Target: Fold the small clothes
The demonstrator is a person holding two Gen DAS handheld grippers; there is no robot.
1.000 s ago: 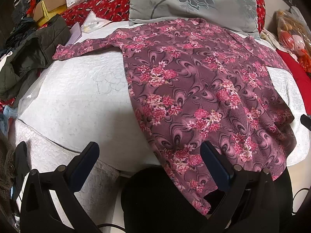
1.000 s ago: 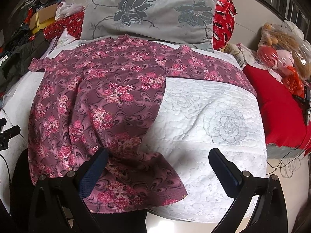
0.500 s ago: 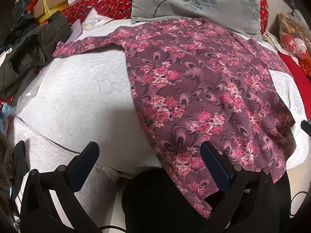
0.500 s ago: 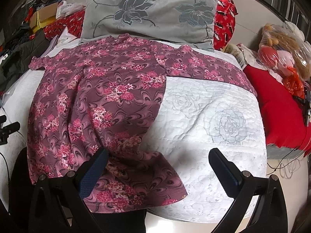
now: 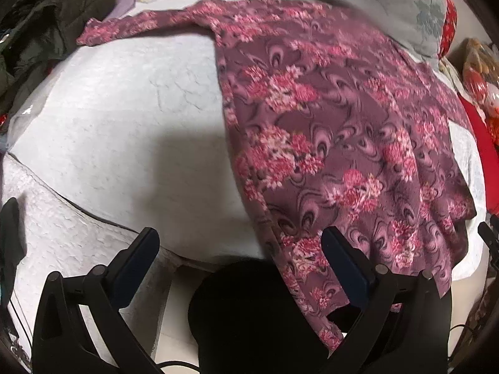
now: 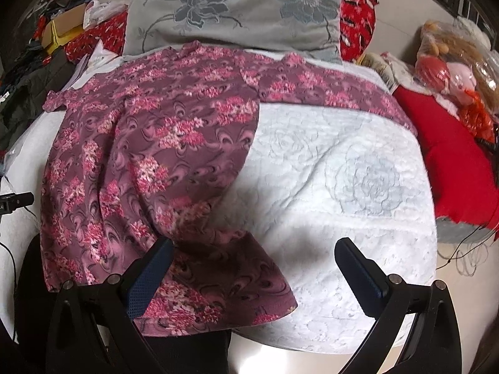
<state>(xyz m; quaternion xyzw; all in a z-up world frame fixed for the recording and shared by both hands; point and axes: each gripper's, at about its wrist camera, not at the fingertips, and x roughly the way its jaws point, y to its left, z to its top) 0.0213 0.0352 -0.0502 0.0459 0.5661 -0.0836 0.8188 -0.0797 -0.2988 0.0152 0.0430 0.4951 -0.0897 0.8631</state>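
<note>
Lying spread on the white quilted bed [image 6: 358, 218], the floral garment [image 5: 327, 143] drapes its hem over the near edge; left tongs [image 5: 240, 261] and right tongs [image 6: 252, 265] hang apart, empty, above that edge.

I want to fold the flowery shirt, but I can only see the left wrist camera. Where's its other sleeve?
Observer: The other sleeve of the floral shirt lies flat across the white quilt, pointing toward the red cushion.
Operator: Is my right gripper holding anything?
Observer: No. The right gripper is open and empty, right by the shirt's hem corner at the bed's edge.
</note>
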